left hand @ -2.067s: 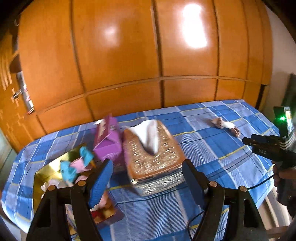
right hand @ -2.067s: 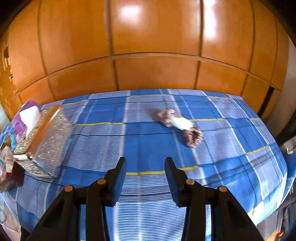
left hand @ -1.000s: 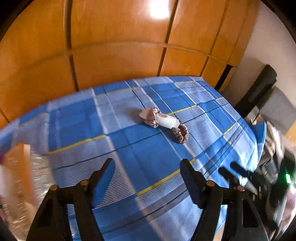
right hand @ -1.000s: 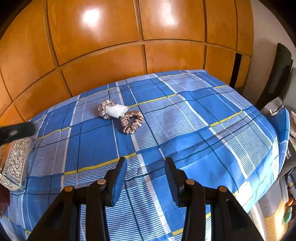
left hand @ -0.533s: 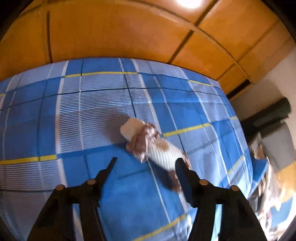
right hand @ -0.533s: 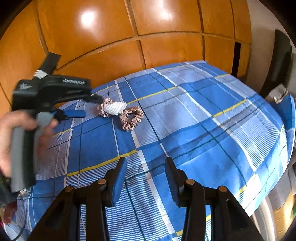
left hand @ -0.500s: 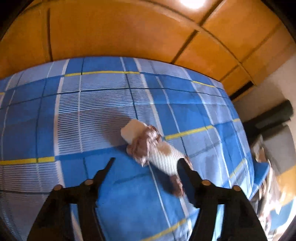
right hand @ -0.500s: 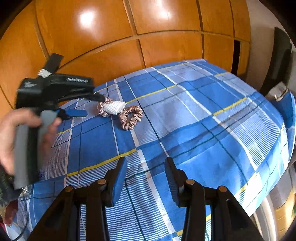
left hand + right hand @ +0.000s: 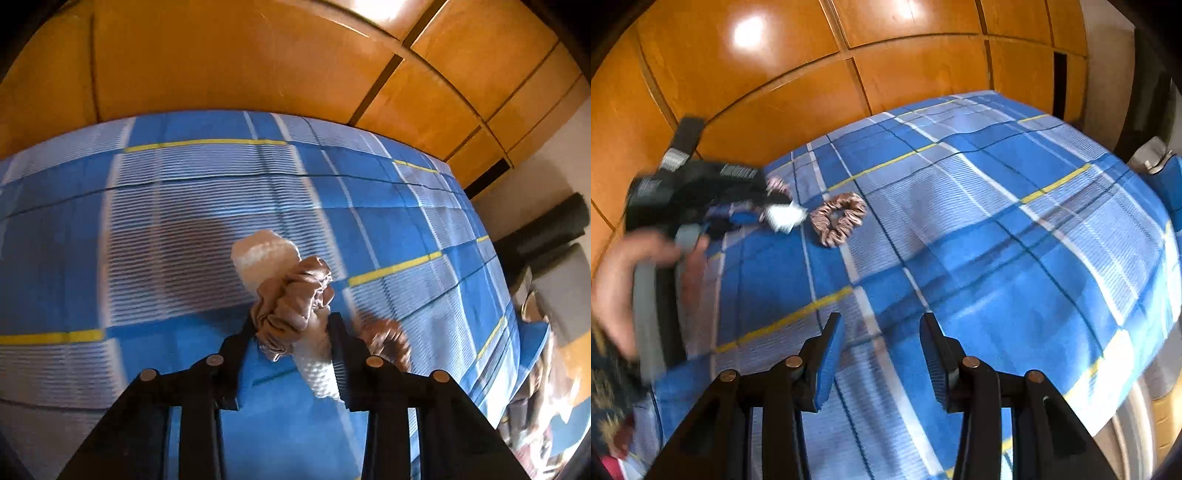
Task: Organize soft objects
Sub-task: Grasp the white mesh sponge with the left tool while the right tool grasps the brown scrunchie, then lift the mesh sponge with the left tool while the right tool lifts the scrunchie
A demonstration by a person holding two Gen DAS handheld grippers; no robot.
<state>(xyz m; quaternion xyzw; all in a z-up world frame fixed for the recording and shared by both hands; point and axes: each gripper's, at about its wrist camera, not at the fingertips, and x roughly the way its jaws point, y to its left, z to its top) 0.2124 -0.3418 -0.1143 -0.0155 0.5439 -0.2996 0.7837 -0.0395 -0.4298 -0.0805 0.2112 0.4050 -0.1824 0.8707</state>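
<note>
Left gripper (image 9: pixel 293 325) has just been closing and now pinches the brown satin scrunchie (image 9: pixel 291 304) bunched over a white mesh roll (image 9: pixel 258 254) on the blue plaid cloth (image 9: pixel 147 229). Likely light, squashy, slippery: grip the gathered bulk. Right gripper (image 9: pixel 882 341) stands partly open, empty. A second scrunchie (image 9: pixel 838 218) lies beside.

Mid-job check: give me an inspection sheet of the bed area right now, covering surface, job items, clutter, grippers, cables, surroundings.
Surface: blue plaid sheet, flat.
Job's things: white roll with a brown scrunchie around it; second scrunchie lying loose beside the roll.
Clutter: nothing seen on this part of the sheet.
Grippers: left gripper has just closed on the roll and its scrunchie; right gripper open, empty, above bare sheet.
Cables: nothing seen.
Surroundings: wooden panels behind the bed; blurred items past the right edge.
</note>
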